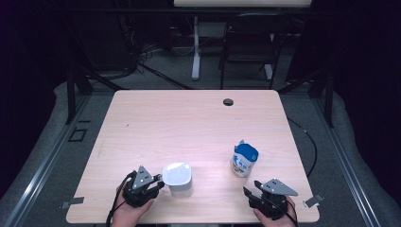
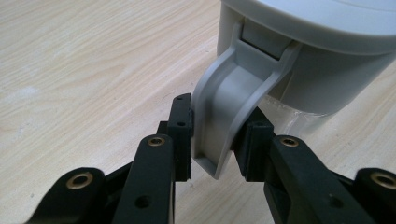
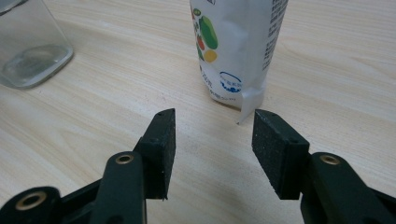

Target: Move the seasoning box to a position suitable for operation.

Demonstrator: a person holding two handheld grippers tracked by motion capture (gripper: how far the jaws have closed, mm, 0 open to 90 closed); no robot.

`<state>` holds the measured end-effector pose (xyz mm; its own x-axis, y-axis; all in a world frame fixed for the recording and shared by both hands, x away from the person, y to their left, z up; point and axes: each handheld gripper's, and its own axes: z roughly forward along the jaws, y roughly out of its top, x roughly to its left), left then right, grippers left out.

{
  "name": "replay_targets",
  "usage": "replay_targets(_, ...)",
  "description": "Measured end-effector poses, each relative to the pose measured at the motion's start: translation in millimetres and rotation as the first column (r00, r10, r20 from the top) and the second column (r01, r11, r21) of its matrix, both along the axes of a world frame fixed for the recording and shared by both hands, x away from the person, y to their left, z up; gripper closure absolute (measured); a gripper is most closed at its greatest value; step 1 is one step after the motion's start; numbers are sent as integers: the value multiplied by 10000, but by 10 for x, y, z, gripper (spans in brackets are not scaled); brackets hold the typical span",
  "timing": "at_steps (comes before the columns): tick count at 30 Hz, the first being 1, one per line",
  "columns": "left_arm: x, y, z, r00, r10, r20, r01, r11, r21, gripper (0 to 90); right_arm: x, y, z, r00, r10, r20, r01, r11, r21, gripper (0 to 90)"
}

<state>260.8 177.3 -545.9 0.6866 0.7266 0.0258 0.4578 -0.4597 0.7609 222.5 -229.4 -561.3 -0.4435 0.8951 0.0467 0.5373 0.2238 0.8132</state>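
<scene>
Progress: we judge the work to be at an early stage; our left tongs [image 2: 212, 140] are set on the handle [image 2: 229, 116] of the grey-lidded jug [image 1: 178, 178], and nothing is poured or lifted as far as we can see.
Left to do: the milk pouch [image 1: 245, 160] stands untouched on the tabletop [image 1: 189, 123], well apart from the jug.
Left tongs: clamped on the jug's handle, a pad touching each side.
Right tongs [image 3: 212, 140]: apart and holding nothing, aimed at the pouch, which stands just ahead.
Jug: near the tabletop's front edge, left of centre.
</scene>
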Motion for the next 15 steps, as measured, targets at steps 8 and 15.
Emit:
replay_targets(8,-19,-40,-1,9998,-211,-9,211,9998,-30,708,-12,-9,39,9998,-184,47,183,9998,47,543)
replay_targets(15,-14,-51,-6,9992,-391,-68,390,9991,-142,704,-39,-50,101,9989,-458,108,452,9976,530,567)
